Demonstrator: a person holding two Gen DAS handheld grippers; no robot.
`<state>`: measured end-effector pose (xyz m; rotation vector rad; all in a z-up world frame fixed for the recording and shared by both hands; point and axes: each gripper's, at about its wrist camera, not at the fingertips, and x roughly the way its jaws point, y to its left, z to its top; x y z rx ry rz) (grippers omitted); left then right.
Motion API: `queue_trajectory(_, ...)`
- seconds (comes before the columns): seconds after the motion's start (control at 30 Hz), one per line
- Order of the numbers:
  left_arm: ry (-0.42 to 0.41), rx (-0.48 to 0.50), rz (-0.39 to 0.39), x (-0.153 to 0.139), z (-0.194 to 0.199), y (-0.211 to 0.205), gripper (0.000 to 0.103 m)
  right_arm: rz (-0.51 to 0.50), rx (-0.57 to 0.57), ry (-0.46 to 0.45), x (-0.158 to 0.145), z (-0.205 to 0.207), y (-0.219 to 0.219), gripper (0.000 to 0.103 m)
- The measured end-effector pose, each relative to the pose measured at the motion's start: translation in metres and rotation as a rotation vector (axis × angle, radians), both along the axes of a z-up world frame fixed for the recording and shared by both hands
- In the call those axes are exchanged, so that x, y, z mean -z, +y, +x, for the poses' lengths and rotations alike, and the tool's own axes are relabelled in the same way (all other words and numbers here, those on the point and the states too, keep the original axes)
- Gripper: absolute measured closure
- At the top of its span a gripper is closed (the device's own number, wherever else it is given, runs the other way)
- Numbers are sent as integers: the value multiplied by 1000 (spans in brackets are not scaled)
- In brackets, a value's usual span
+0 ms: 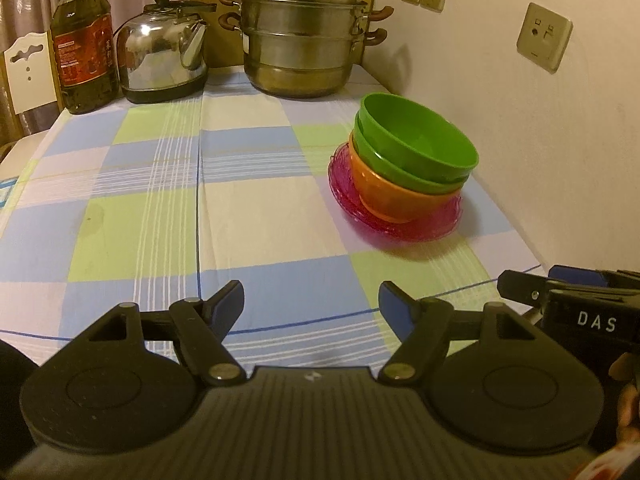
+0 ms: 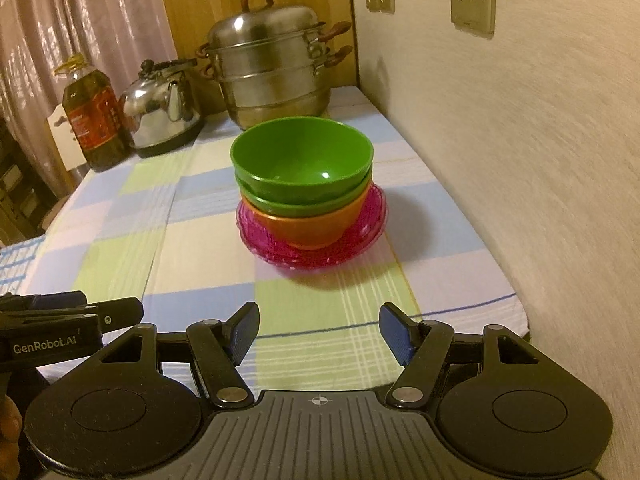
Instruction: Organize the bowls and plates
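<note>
- the left gripper (image 1: pixel 311 300) hangs over the near edge of the table (image 1: pixel 256 216), jaws spread wide with nothing between them, only checked cloth (image 1: pixel 160 184) below.
- the right gripper (image 2: pixel 319 330) is just beside it on the right, jaws also spread and empty; its blue pads (image 2: pixel 394 334) face each other across a clear gap.
- each gripper shows at the edge of the other's view, the two side by side and apart.
- the stack stands on the right half of the table, near the wall (image 2: pixel 520 160), ahead of the right gripper and well apart from both.
- at the bottom of the stack lies a pink plate (image 2: pixel 360 236), ribbed and translucent; whether it is one plate or several i cannot tell.
- an orange bowl (image 2: pixel 312 232) sits upright on the plate.
- two green bowls (image 2: pixel 300 156) are nested in the orange one, the top one a little tilted and empty.
- at the far end stand a steel steamer (image 2: pixel 272 76), a kettle (image 2: pixel 160 116) to its left, and an oil bottle (image 2: pixel 96 120) further left.
- sockets (image 1: pixel 544 36) are set in the wall on the right.
- a curtain (image 2: pixel 80 20) hangs at the far left.
</note>
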<state>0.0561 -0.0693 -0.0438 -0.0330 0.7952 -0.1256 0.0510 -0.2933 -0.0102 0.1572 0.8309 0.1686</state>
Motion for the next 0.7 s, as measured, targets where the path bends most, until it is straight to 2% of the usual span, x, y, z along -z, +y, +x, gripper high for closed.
queue_trajectory(0.7,12,26,6,5,-2,-8,30,-1,-11,-5,0,-11,5,37)
